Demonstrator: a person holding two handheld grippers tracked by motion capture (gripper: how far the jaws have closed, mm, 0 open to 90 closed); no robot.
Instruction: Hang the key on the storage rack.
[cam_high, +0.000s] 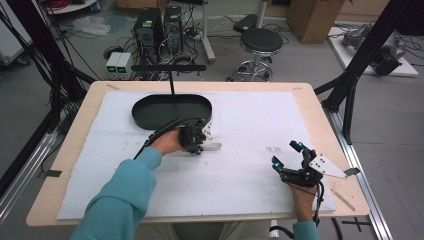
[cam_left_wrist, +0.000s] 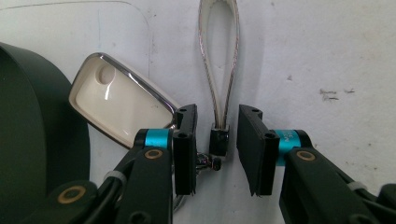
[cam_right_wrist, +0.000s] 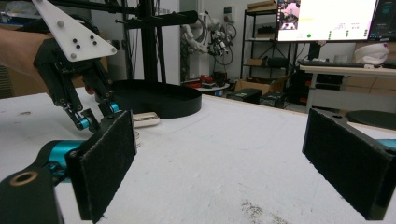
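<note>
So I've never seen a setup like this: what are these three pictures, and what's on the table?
No robot here: a person holds a two-jaw claw in each hand. The high view looks down on the table, covered by a white sheet. The other two pictures come from cameras riding on the claws, looking along their black jaws. The left claw is open, its jaws either side of a black clasp joining a cream loop strap to a cream, chrome-edged tag; nothing is gripped. That item lies beside a black oval tray. The right claw is wide open, holding nothing, low over bare sheet at the table's right.
</note>
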